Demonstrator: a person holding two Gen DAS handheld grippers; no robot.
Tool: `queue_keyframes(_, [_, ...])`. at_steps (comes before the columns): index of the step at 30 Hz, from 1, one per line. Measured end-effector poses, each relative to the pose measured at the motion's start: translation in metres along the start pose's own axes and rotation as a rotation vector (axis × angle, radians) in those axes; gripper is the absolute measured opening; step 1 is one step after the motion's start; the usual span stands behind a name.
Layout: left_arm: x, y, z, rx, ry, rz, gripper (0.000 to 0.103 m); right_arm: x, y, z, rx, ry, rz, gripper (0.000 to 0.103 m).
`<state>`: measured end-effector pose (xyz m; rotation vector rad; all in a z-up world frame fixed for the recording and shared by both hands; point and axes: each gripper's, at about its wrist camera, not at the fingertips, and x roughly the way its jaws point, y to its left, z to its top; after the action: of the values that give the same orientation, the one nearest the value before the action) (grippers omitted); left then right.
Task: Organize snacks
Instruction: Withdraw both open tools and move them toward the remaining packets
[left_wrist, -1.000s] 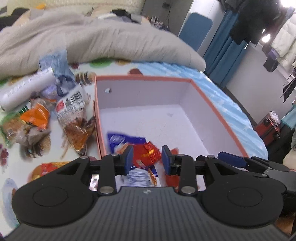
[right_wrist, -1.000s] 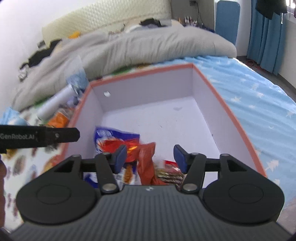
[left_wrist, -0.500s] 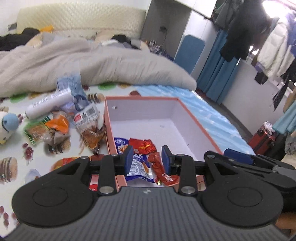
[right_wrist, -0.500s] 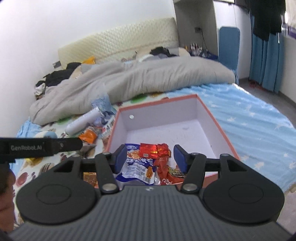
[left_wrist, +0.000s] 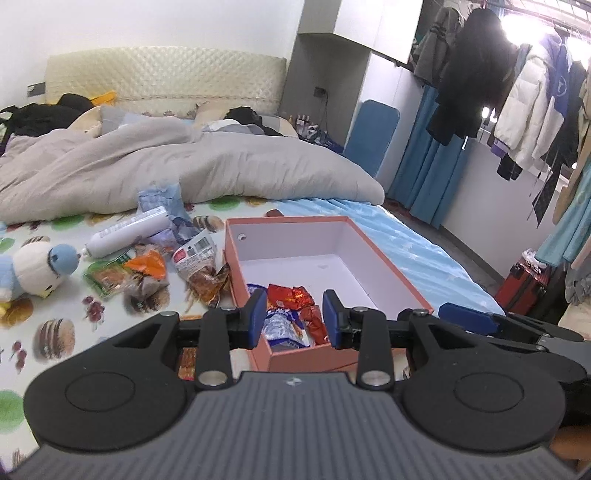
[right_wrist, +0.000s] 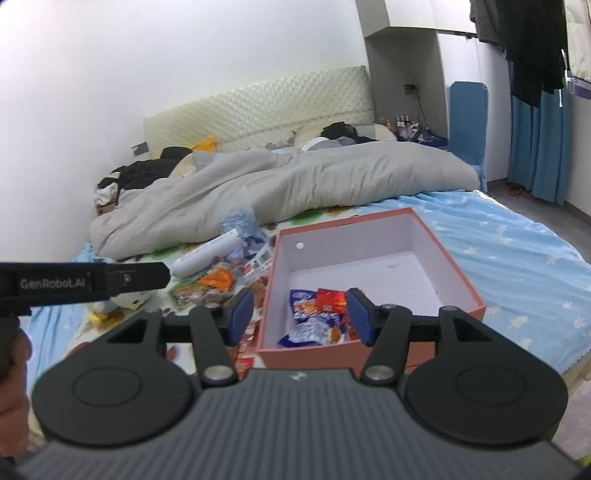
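Observation:
A salmon-pink box (left_wrist: 388, 264) with a white inside lies open on the bed. At its near end lie a few snacks: red packets (left_wrist: 286, 297) and a blue-and-white packet (right_wrist: 308, 325). More snack packets (left_wrist: 195, 258) are heaped on the sheet left of the box, with an orange one (right_wrist: 219, 277) among them. My left gripper (left_wrist: 294, 318) hangs open and empty above the box's near end. My right gripper (right_wrist: 300, 315) is also open and empty, a little wider, back from the box (right_wrist: 456, 267). The left tool's black body (right_wrist: 85, 282) shows at the left of the right wrist view.
A white tube (left_wrist: 129, 232) and a crumpled blue bag (left_wrist: 162, 199) lie beside the loose snacks. A plush toy (left_wrist: 33, 269) sits further left. A grey duvet (left_wrist: 184, 166) fills the far bed. A red suitcase (left_wrist: 524, 284) and hanging clothes (left_wrist: 472, 92) stand to the right, past the bed's edge.
Both grippers have drawn back and up from the inside of the box, so the whole box and room now show. Neither pair of jaws has changed its width.

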<state>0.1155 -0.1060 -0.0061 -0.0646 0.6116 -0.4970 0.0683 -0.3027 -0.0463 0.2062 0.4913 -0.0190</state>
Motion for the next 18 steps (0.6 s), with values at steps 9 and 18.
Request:
queue_keyframes(9, [-0.046,0.033,-0.041,-0.079,0.01,0.095,0.038,-0.009,0.038,-0.022,-0.068,0.022,0.104,0.058])
queue_keyframes(18, [-0.072,0.062,-0.076,-0.153,0.014,0.162,0.038,-0.011,0.069,-0.054,-0.114,0.07,0.161,0.058])
